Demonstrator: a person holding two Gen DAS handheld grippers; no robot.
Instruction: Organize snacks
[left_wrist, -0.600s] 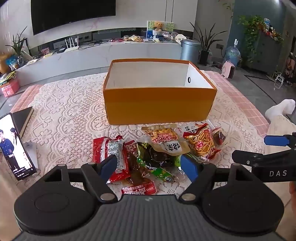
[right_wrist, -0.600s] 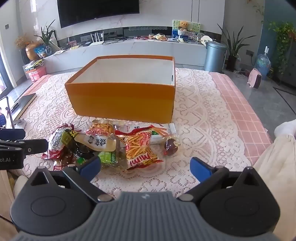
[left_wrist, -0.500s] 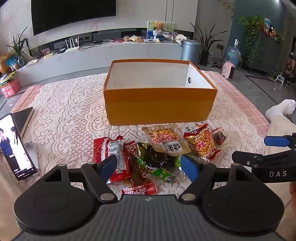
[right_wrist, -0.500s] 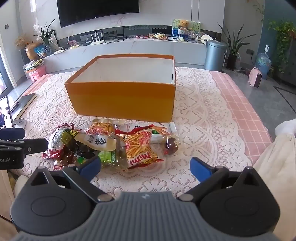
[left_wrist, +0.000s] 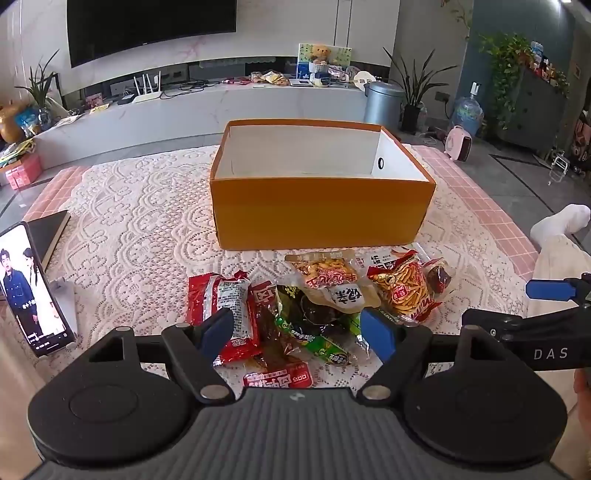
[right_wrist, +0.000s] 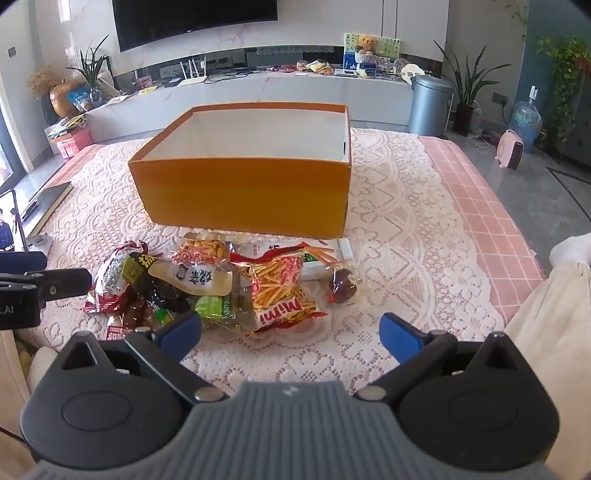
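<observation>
We look from each gripper's wrist, tilted down and forward, close over the snack pile (left_wrist: 317, 302). Both views share the orange box (right_wrist: 243, 195) and the TV wall; the left view sits further left.

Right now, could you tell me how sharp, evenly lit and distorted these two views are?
Left wrist view: sharp, daylit, corners dark, the orange box bowed by the lens. Right wrist view: equally sharp, glare on the snack wrappers, straight lines curving toward the edges.
</observation>
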